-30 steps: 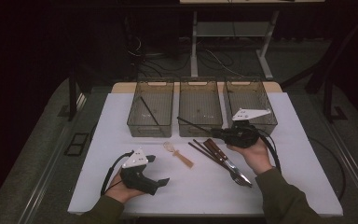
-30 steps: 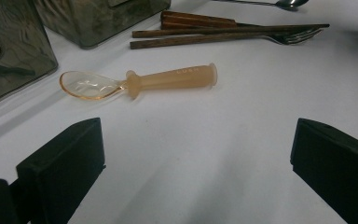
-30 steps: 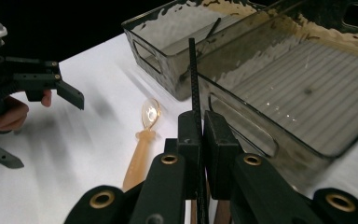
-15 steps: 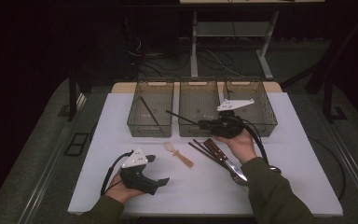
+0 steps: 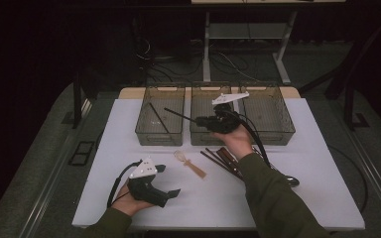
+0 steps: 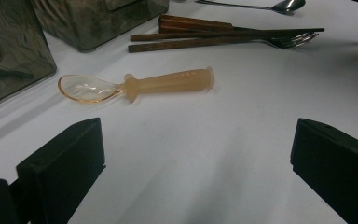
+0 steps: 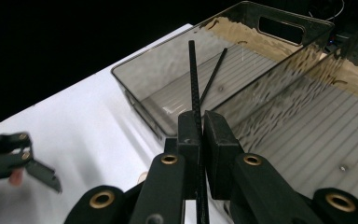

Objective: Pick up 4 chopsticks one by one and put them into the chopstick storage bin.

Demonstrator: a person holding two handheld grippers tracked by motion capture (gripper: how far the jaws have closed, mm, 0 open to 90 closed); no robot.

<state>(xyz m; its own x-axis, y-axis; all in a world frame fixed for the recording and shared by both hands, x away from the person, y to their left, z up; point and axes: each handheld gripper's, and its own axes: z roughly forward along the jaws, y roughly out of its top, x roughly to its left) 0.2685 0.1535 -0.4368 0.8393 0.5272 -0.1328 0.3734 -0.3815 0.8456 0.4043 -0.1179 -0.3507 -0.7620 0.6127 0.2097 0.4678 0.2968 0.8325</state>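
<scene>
The right gripper [image 7: 199, 140] is clamped on a thin black chopstick [image 7: 193, 84], light, stiff and apt to swivel, held near one end above the left bin [image 5: 159, 116] by the table's far edge, while the left gripper [image 5: 164, 182] rests with jaws apart.

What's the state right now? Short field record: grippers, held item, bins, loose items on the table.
right gripper: shut on a black chopstick, its tip over the left bin
left gripper: open, nothing between the jaws, low over the white table
left bin contents: one black chopstick lying inside
middle bin: the right hand is above it
right bin: looks empty
loose on table: clear-bowled spoon with orange handle; brown chopsticks; fork; metal spoon
</scene>
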